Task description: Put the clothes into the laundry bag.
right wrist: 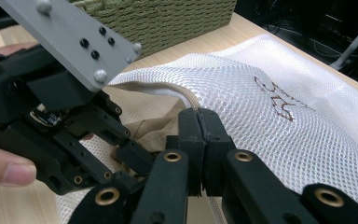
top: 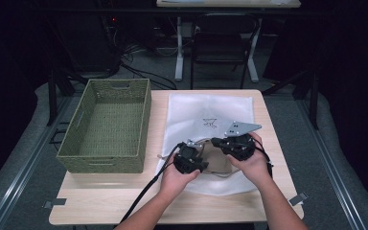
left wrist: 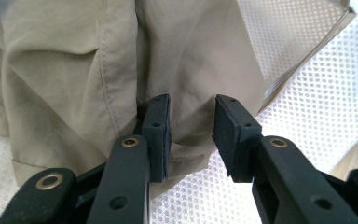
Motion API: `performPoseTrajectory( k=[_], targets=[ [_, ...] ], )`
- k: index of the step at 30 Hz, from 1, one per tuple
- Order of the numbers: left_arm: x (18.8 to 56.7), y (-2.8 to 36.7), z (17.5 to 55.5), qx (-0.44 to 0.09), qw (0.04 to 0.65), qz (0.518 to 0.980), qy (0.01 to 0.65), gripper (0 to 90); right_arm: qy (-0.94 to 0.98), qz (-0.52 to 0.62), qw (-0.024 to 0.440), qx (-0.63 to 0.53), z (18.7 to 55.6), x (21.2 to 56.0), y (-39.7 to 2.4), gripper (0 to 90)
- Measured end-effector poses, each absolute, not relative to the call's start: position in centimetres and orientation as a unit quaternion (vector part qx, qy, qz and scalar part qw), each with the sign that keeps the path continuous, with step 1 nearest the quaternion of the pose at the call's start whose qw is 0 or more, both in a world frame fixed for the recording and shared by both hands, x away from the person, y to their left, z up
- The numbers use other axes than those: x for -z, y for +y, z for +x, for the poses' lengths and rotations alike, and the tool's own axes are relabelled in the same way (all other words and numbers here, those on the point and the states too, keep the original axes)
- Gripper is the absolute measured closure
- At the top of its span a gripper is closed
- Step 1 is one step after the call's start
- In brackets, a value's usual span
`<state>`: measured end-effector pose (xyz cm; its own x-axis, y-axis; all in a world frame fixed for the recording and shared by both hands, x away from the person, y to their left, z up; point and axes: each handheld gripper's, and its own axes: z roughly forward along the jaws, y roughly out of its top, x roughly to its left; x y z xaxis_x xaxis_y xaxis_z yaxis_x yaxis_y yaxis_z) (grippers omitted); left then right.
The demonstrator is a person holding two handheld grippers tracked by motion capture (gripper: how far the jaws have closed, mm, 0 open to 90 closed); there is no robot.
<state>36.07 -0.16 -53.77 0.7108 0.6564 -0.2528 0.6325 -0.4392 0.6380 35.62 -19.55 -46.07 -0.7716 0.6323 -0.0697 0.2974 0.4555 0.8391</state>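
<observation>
The white mesh bag (top: 211,120) lies flat across the right half of the tabletop (top: 100,199), its near end at 6 o'clock open around a beige garment (left wrist: 74,79). The right gripper (right wrist: 199,122) is pinched tight on the bag's rim at the opening. The left gripper (left wrist: 192,122), just beside it at 9 o'clock, stands partly open, its jaws straddling a fold of the garment without pressing it. The woven basket (top: 106,125) sits at 10 o'clock against the bag's left edge. Bare wood remains along the near edge.
</observation>
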Motion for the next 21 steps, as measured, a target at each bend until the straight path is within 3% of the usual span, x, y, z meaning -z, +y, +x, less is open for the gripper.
performPoseTrajectory(
  k=[7,21],
  targets=[
    [54.4,-0.3,36.0,-0.008,0.363,0.852,0.377,64.7,0.832,0.279,0.191,-0.440,35.6,46.1,-19.5,89.3],
    [55.2,-0.6,36.0,-0.019,0.344,0.863,0.371,86.2,0.833,0.278,0.192,-0.439,35.6,46.1,-19.5,89.3]
  ],
)
